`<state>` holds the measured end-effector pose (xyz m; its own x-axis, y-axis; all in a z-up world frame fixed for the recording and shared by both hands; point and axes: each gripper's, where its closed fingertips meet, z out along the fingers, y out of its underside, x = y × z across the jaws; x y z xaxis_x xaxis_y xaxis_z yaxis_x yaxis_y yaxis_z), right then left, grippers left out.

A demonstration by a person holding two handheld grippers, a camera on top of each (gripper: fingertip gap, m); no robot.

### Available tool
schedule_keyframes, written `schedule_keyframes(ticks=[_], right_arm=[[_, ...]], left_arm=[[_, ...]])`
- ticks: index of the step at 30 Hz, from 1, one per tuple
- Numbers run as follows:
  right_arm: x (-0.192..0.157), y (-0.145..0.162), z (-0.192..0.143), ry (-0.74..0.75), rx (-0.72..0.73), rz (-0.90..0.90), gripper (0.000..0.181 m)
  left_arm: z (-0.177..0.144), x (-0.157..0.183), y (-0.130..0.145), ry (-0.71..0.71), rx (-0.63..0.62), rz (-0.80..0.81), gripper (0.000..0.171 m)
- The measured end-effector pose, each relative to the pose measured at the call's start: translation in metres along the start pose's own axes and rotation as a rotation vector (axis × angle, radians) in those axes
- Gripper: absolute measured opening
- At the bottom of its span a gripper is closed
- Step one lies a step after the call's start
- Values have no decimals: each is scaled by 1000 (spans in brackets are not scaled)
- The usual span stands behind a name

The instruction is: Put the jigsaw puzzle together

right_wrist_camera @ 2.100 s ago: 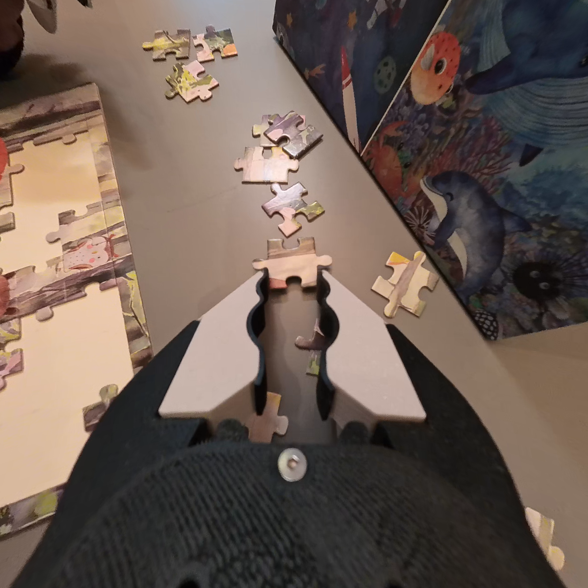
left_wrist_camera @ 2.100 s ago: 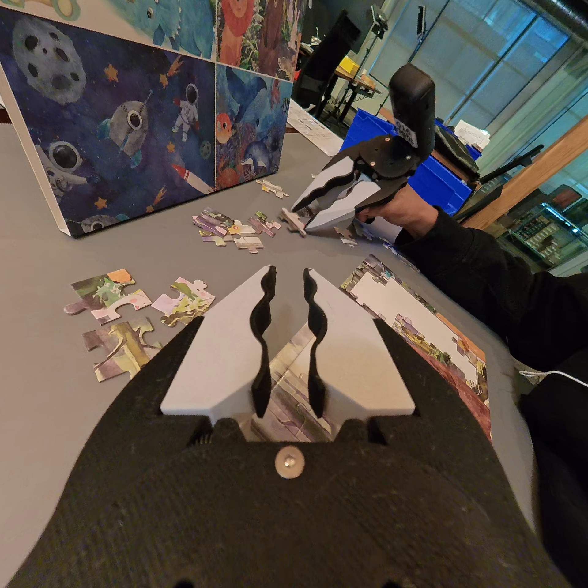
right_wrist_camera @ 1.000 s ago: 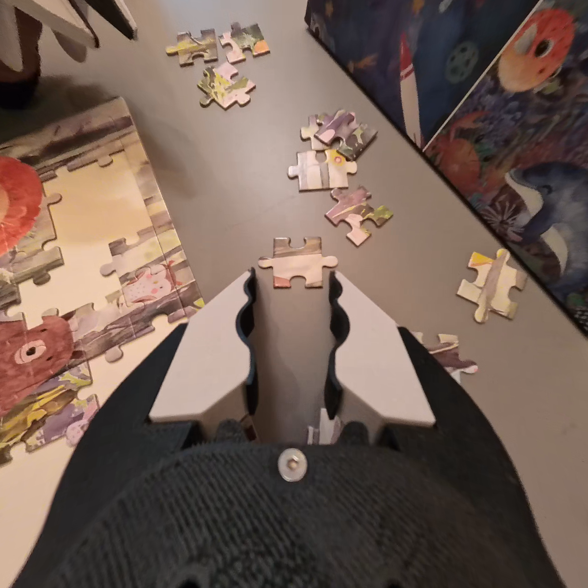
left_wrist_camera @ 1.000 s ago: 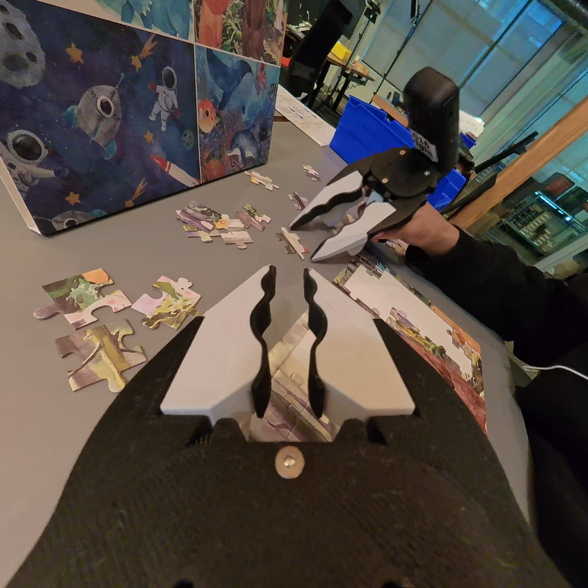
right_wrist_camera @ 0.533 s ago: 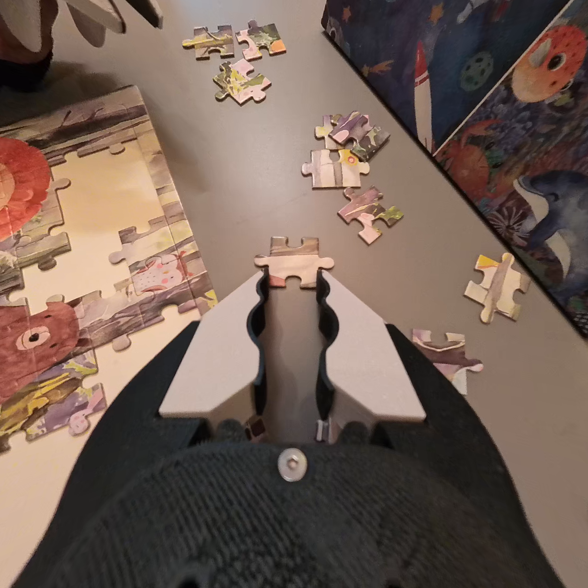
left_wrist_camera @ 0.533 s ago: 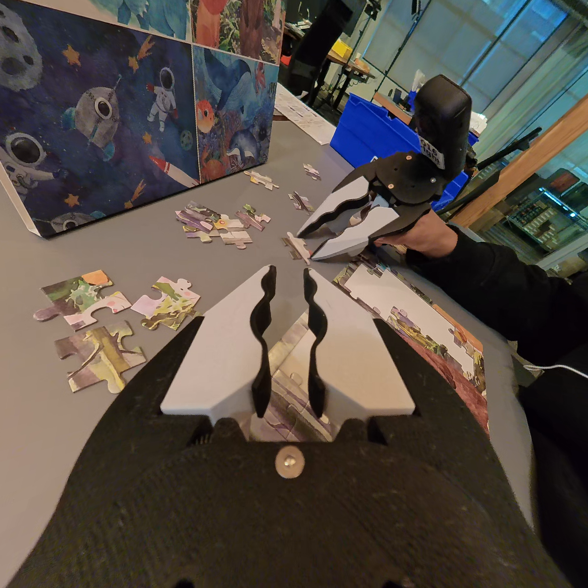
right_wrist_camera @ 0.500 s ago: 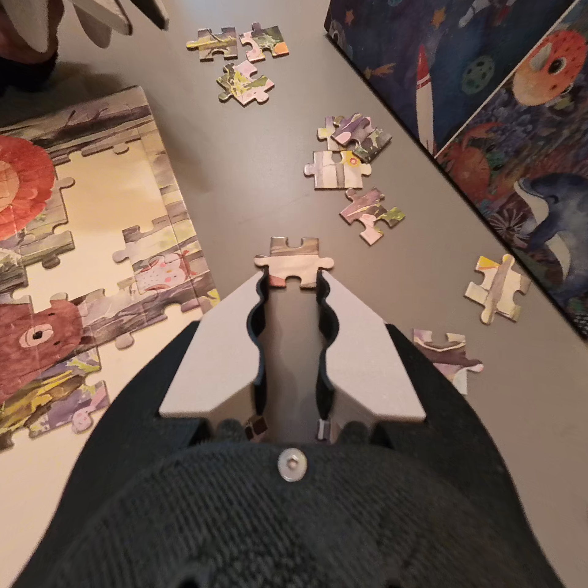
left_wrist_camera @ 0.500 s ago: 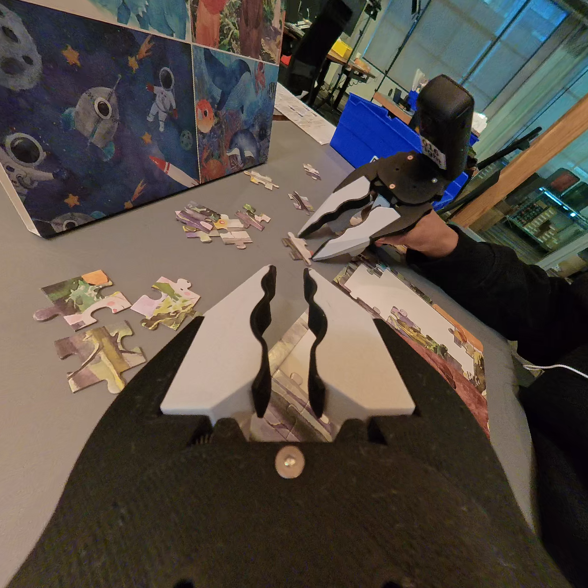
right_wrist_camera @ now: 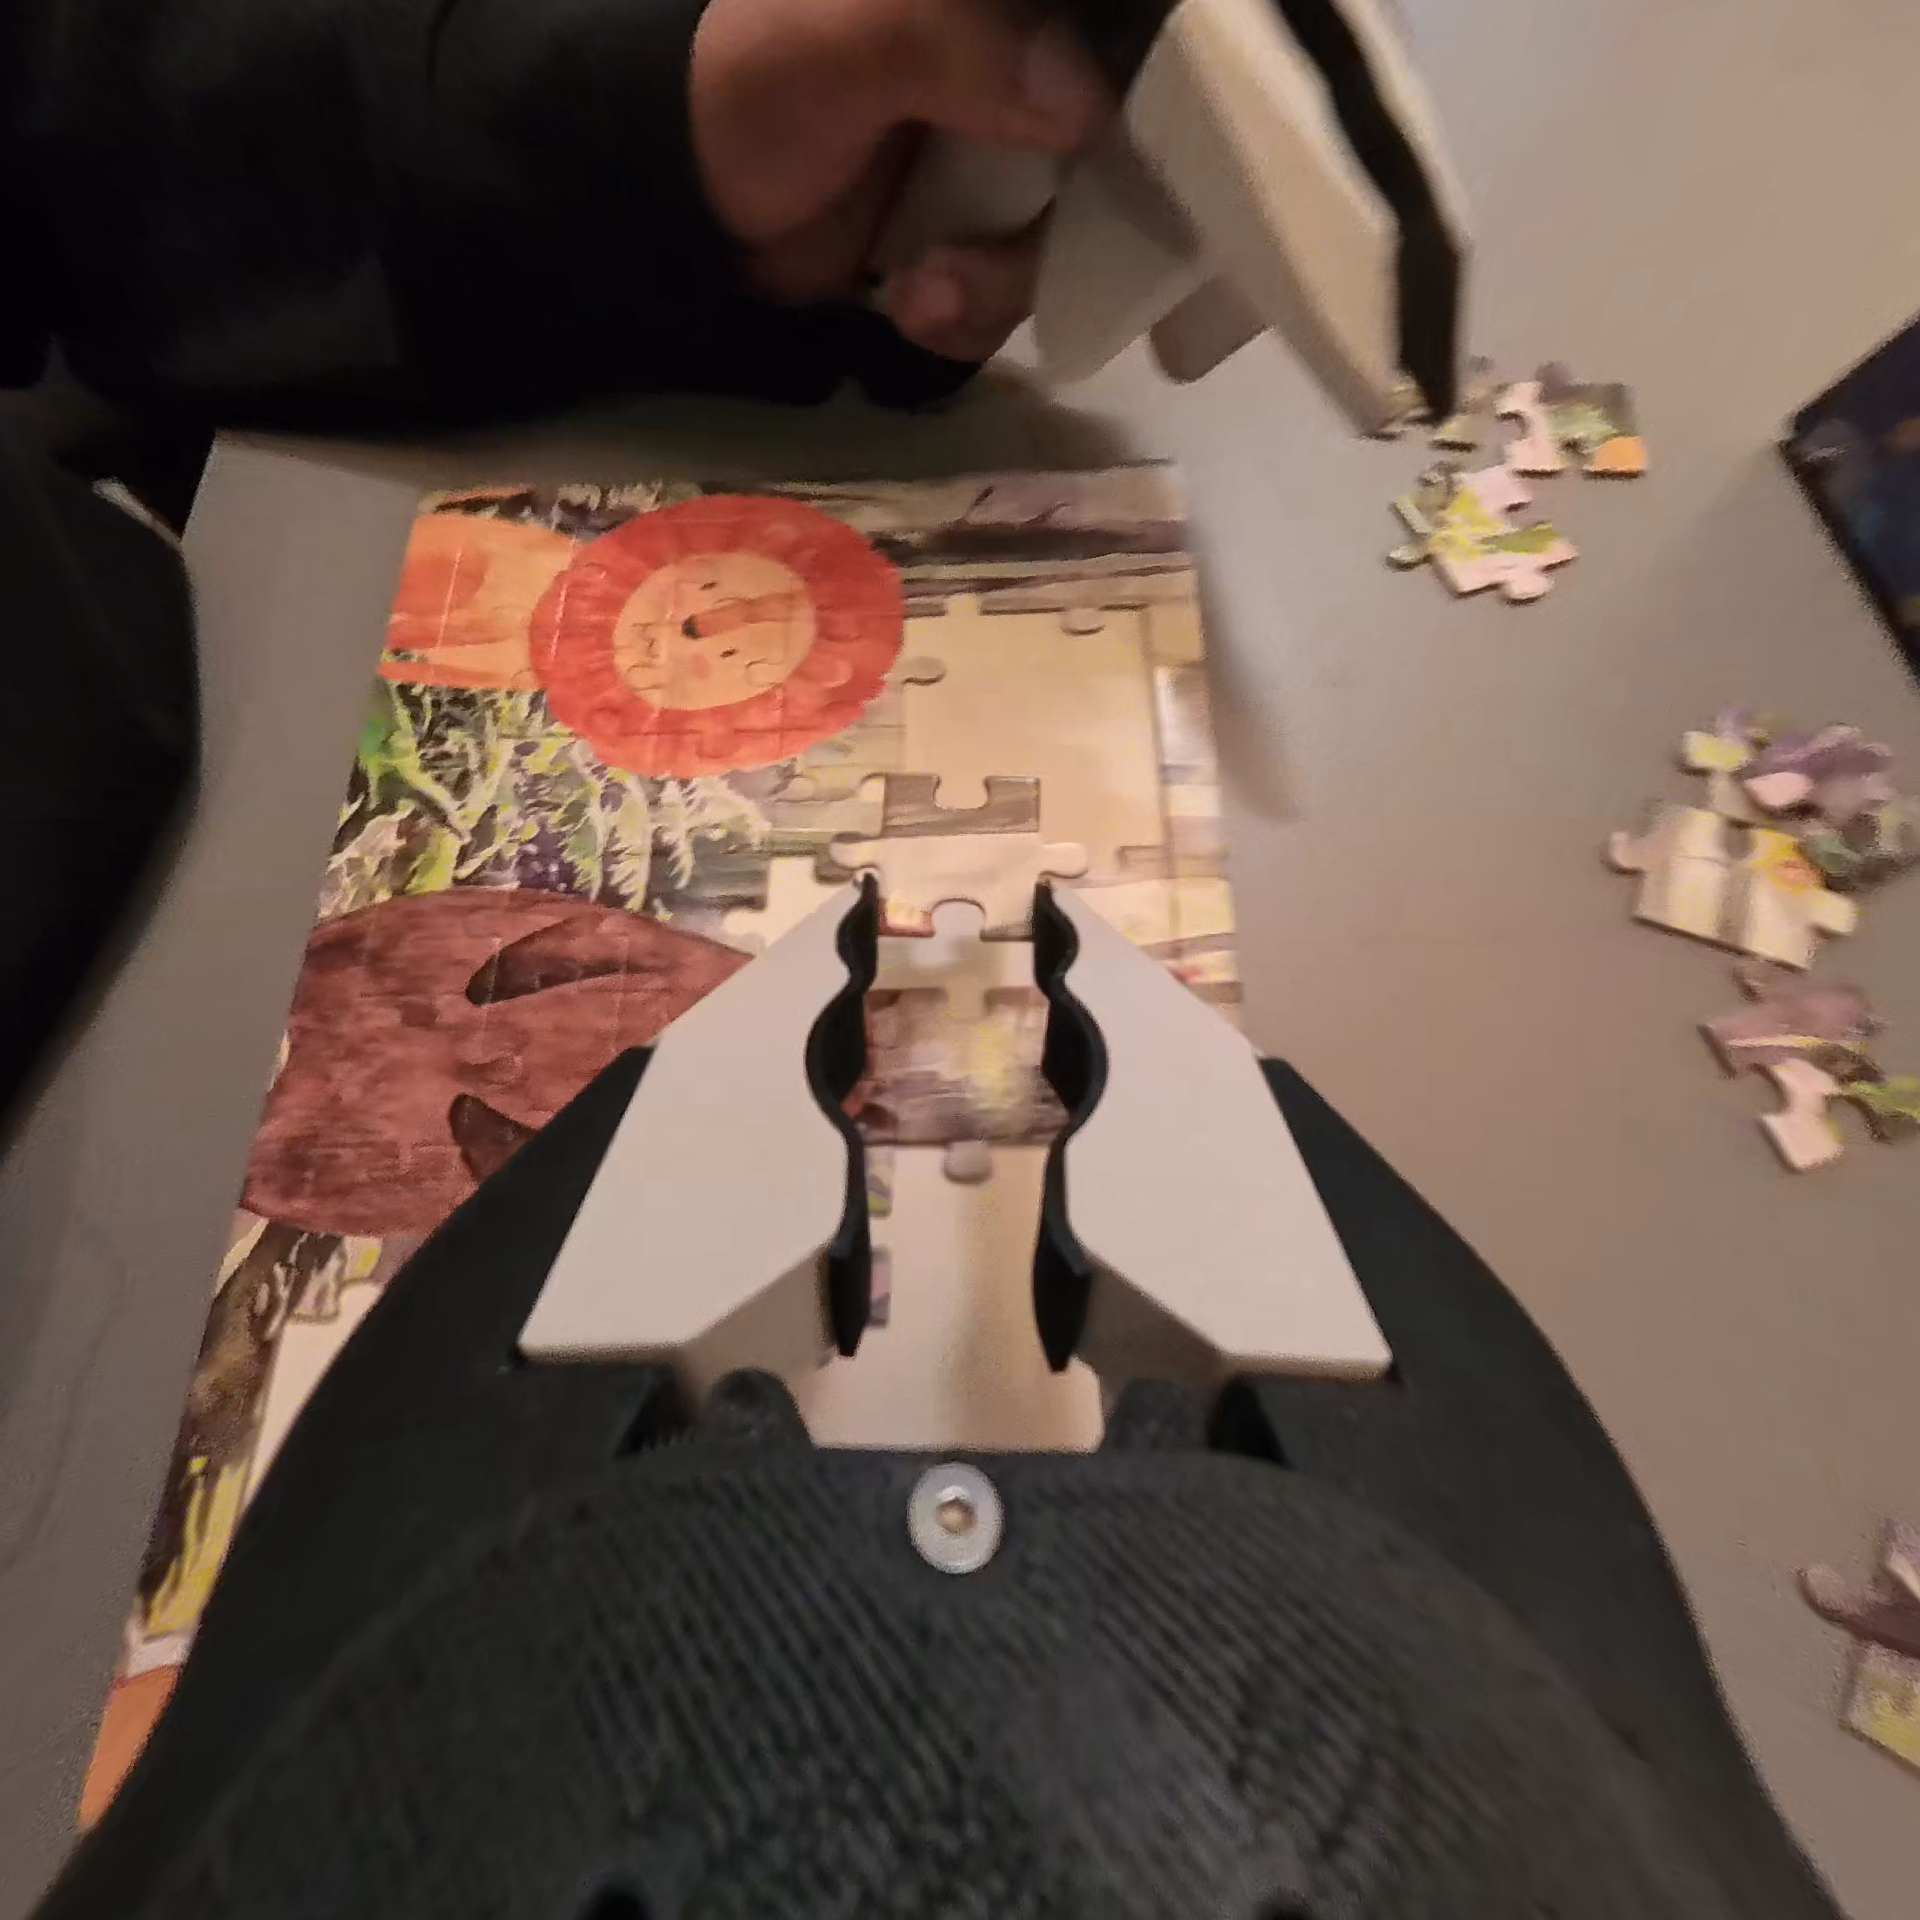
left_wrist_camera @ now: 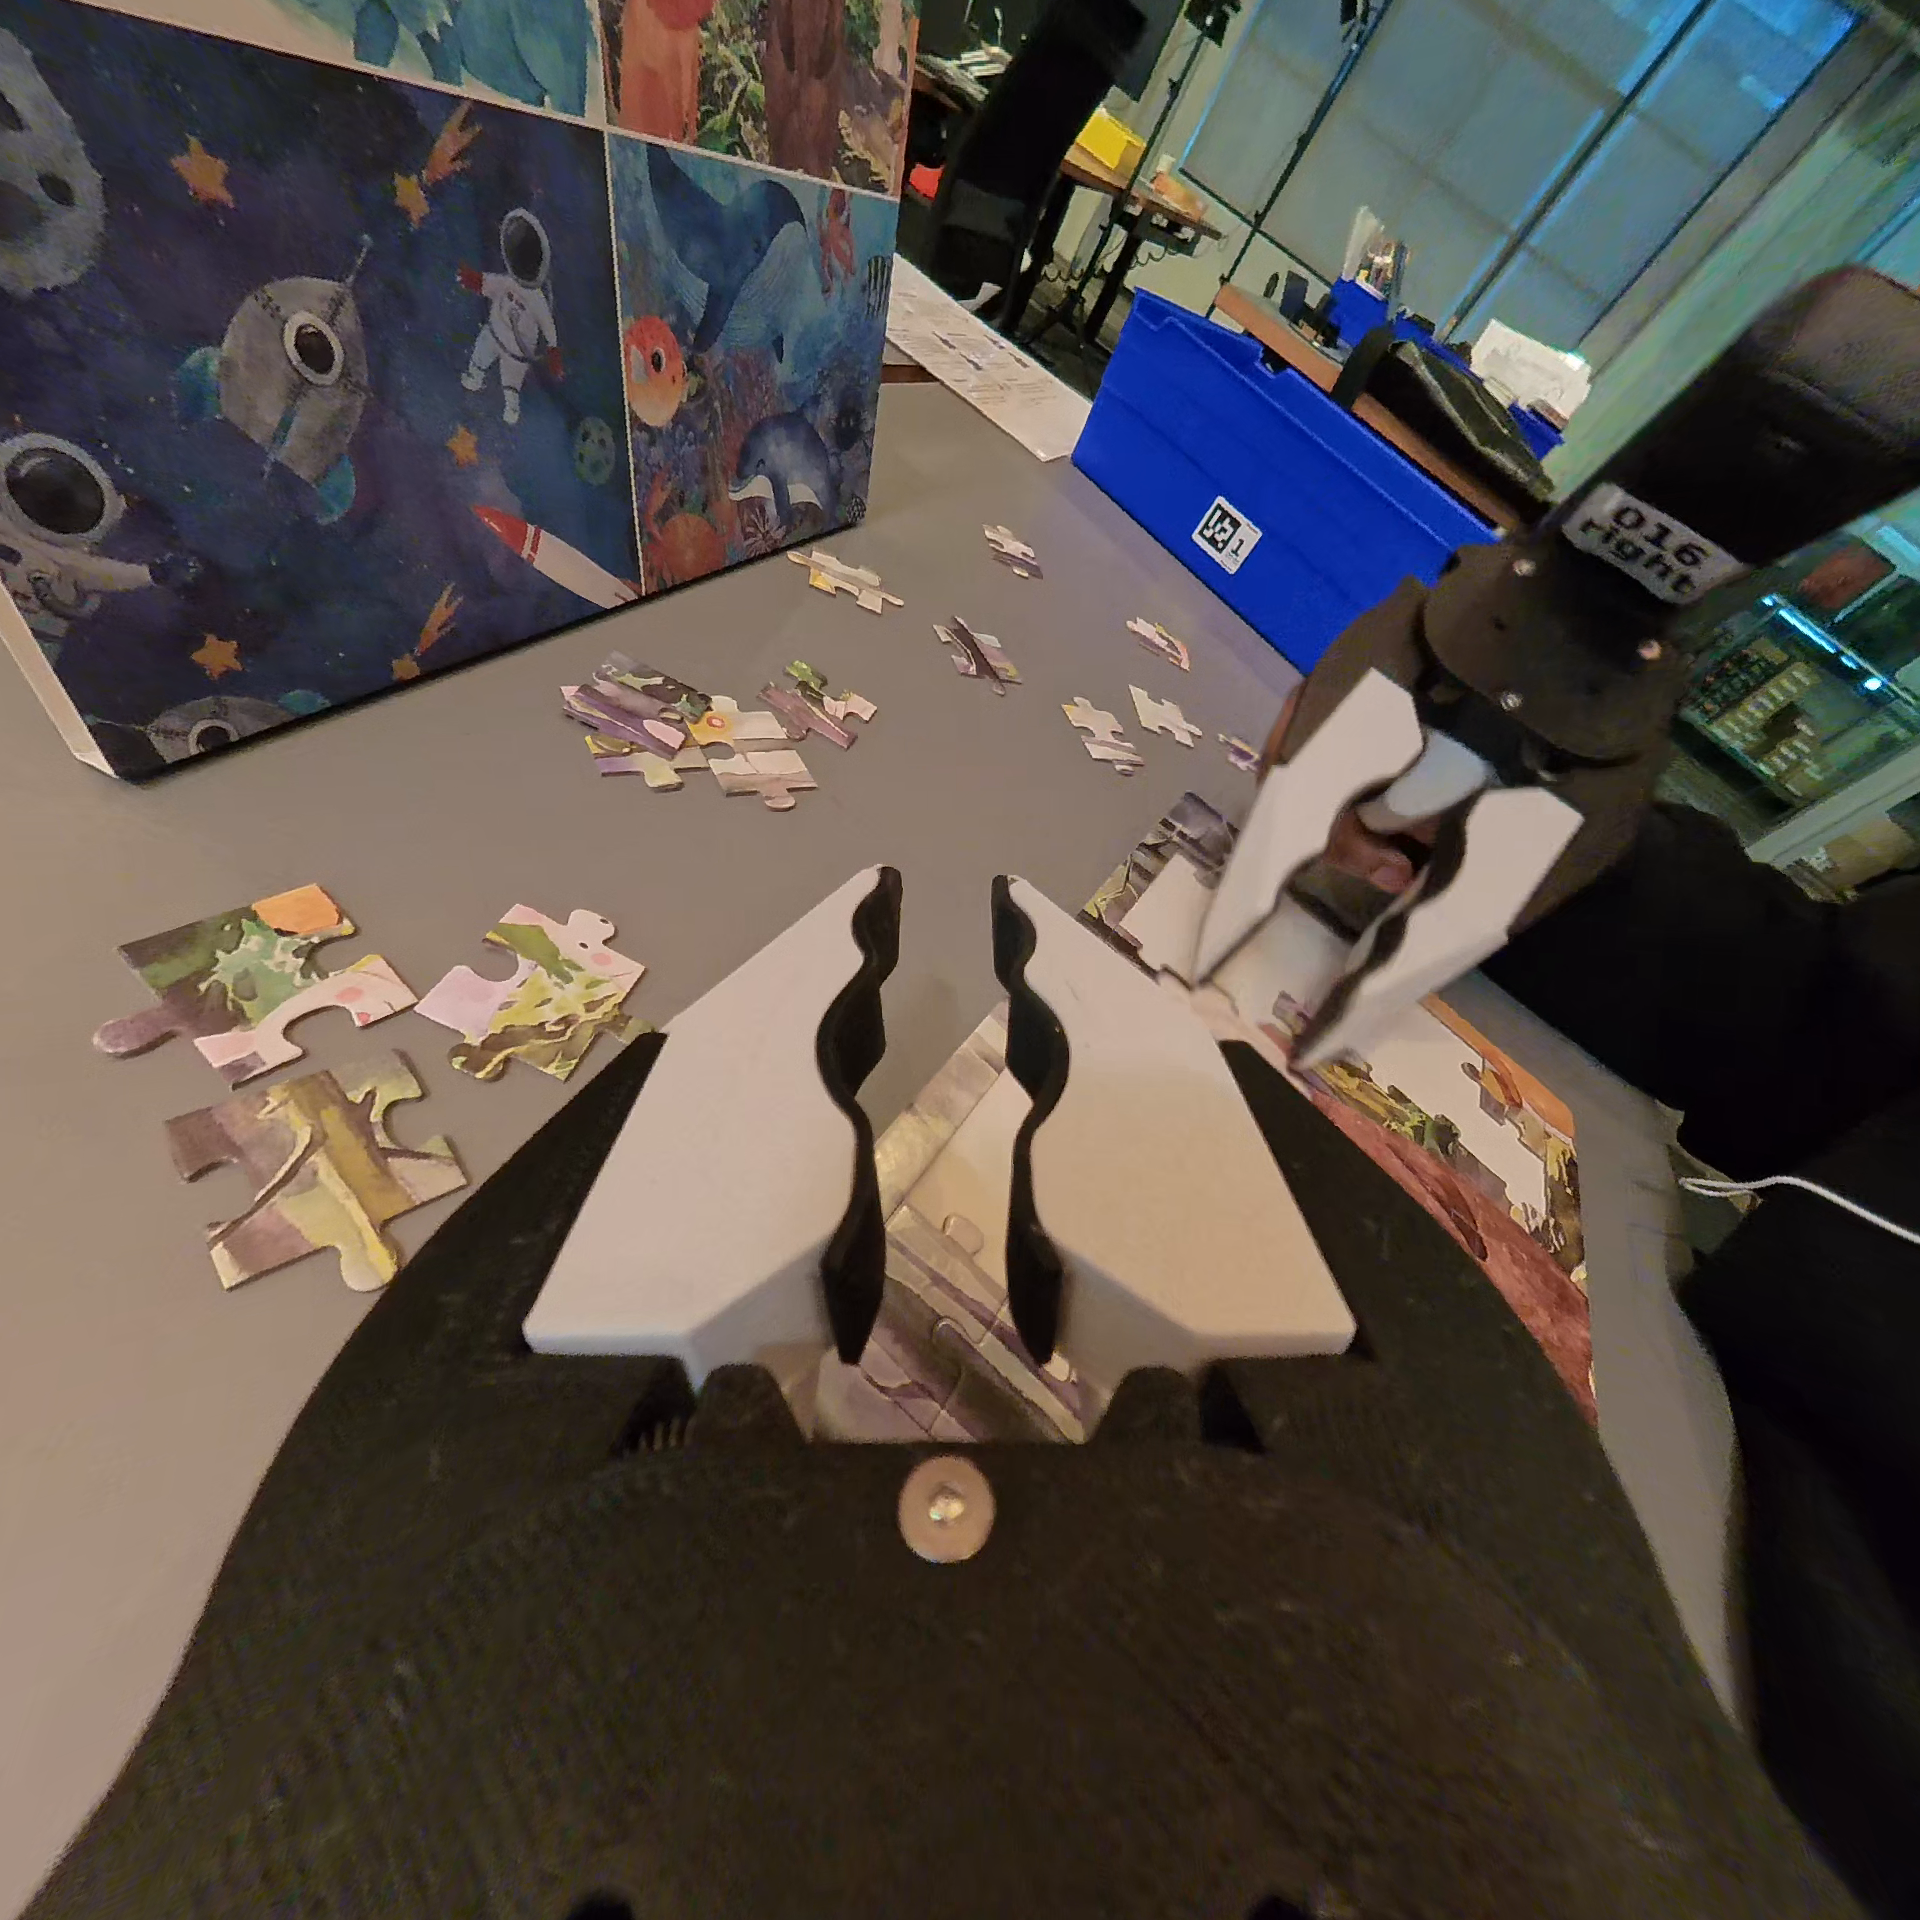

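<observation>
The partly built jigsaw puzzle (right_wrist_camera: 717,644), with an orange lion and a brown animal, lies flat on the grey table; it also shows in the left wrist view (left_wrist_camera: 1455,1122). My right gripper (right_wrist_camera: 951,883) is shut on a pale puzzle piece (right_wrist_camera: 956,862), held flat by its two sides just above a gap in the puzzle's right part. In the left wrist view the right gripper (left_wrist_camera: 1252,1018) points down at the puzzle. My left gripper (left_wrist_camera: 940,883) is open and empty, low over the puzzle's near corner; it also shows blurred in the right wrist view (right_wrist_camera: 1408,410).
Loose pieces lie on the table: three (left_wrist_camera: 312,1039) by my left gripper, a cluster (left_wrist_camera: 707,727) near the picture-covered box (left_wrist_camera: 416,364), more farther right (left_wrist_camera: 1122,717). A blue bin (left_wrist_camera: 1278,488) stands beyond. Loose pieces (right_wrist_camera: 1745,873) lie right of the puzzle. Across from one pair of fingers to the other is roughly 11 cm.
My right gripper closed on the pale piece on the table near the box, then carried it left over the puzzle. My left gripper has barely moved.
</observation>
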<state>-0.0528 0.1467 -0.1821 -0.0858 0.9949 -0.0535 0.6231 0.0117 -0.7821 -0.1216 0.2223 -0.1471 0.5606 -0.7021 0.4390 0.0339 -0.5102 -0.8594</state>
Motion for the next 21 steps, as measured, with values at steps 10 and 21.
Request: schedule_keyframes(ticks=[10, 21], right_arm=[[-26, 18, 14, -32, -112, -48, 13], [-17, 12, 16, -10, -40, -8, 51]], left_arm=[[2, 1, 2, -2, -15, 15, 15], [4, 4, 5, 7, -27, 15, 15]])
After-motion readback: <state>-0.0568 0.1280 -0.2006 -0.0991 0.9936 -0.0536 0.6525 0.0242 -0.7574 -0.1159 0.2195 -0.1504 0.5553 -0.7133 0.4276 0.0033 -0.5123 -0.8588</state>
